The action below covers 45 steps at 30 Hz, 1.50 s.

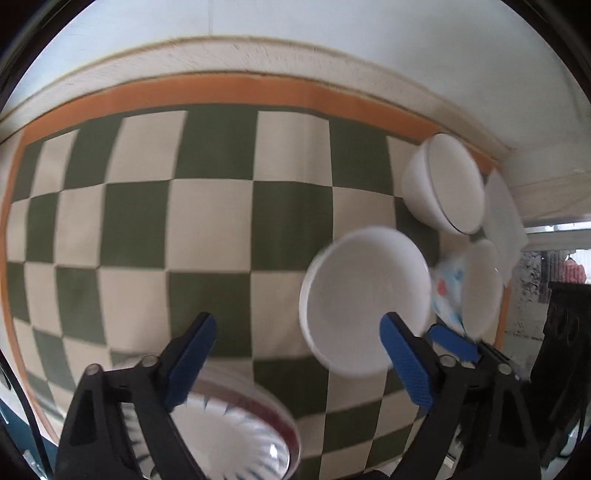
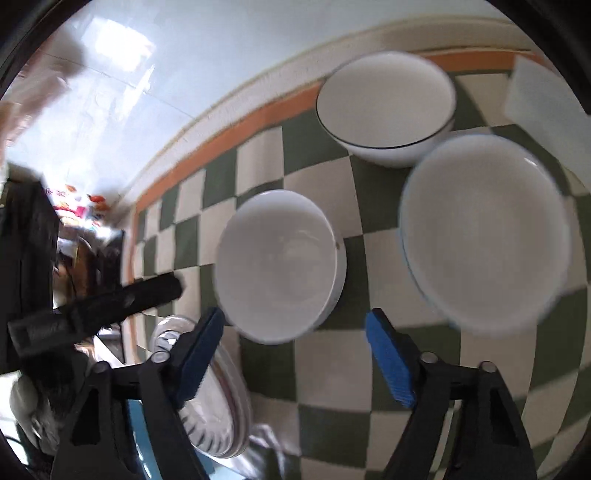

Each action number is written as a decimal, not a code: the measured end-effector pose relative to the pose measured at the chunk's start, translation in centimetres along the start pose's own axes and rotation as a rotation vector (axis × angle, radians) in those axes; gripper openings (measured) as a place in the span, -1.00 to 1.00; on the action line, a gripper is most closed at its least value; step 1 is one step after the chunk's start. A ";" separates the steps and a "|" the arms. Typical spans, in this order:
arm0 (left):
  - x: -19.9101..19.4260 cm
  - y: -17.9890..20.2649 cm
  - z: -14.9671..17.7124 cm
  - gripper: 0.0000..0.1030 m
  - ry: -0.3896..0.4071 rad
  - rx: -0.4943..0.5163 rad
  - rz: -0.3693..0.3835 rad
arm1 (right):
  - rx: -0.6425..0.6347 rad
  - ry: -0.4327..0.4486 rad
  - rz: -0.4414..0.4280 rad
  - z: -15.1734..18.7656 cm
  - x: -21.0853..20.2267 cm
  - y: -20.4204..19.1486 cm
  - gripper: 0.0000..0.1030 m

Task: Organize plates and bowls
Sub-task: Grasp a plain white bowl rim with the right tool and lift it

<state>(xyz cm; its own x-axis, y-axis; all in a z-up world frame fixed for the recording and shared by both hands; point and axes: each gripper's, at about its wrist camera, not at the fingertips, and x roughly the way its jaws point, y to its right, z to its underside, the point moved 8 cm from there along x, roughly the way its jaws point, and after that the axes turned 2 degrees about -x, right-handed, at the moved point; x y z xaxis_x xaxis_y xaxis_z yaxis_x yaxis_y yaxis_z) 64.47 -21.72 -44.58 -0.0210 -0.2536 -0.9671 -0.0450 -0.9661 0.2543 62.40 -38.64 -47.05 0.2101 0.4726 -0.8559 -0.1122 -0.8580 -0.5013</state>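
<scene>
Three white bowls stand on a green-and-cream checkered cloth. A plain white bowl (image 1: 364, 301) (image 2: 279, 266) sits in the middle. A dark-rimmed bowl (image 1: 443, 184) (image 2: 386, 107) stands behind it. A blue-patterned bowl (image 1: 476, 284) (image 2: 484, 232) stands to the right. A stack of plates (image 1: 236, 432) (image 2: 218, 402) with a striped rim lies at the near left. My left gripper (image 1: 301, 354) is open and empty just above the cloth, left of the plain bowl. My right gripper (image 2: 295, 354) is open and empty in front of the plain bowl.
The cloth (image 1: 207, 221) has an orange border and lies against a white wall (image 1: 295, 22). A white flat slab (image 1: 504, 214) (image 2: 546, 99) lies at the far right corner. The other gripper's black arm (image 2: 96, 306) shows at the left of the right wrist view.
</scene>
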 end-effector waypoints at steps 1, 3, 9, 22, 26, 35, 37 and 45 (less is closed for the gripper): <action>0.7 0.1 -0.5 0.63 -0.013 0.004 -0.008 | -0.003 -0.013 -0.004 -0.3 0.5 0.1 0.40; 1.8 0.3 -1.2 0.44 -0.036 0.019 -0.018 | -0.004 -0.041 0.001 -1.1 1.8 0.5 0.22; 3.8 1.3 -1.7 -0.45 -0.080 0.066 -0.025 | -0.011 -0.050 0.074 -2.5 3.4 1.3 -0.53; 2.7 4.2 1.8 -0.54 -0.085 0.149 -0.045 | -0.014 -0.031 0.139 -2.1 2.3 1.2 -0.78; 1.6 5.9 3.9 -0.54 -0.078 0.182 -0.040 | -0.010 -0.029 0.138 -1.0 0.4 1.1 -0.78; 1.2 8.3 10.5 -0.54 -0.132 0.194 0.013 | -0.002 -0.059 0.132 5.0 -4.3 2.6 -0.78; 2.1 8.4 11.5 -0.54 -0.153 0.192 0.016 | 0.001 -0.075 0.131 6.9 -4.6 3.6 -0.78; 6.4 9.6 13.4 -0.54 -0.211 0.191 -0.015 | 0.046 -0.125 0.148 10.2 -3.2 7.8 -0.78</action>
<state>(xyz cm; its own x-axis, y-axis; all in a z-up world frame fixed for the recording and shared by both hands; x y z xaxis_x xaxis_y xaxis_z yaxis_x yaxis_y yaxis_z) 50.49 -31.94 -48.17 -0.2257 -0.2042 -0.9526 -0.2335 -0.9380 0.2564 50.90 -44.79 -49.52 0.0662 0.3656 -0.9284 -0.1774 -0.9113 -0.3715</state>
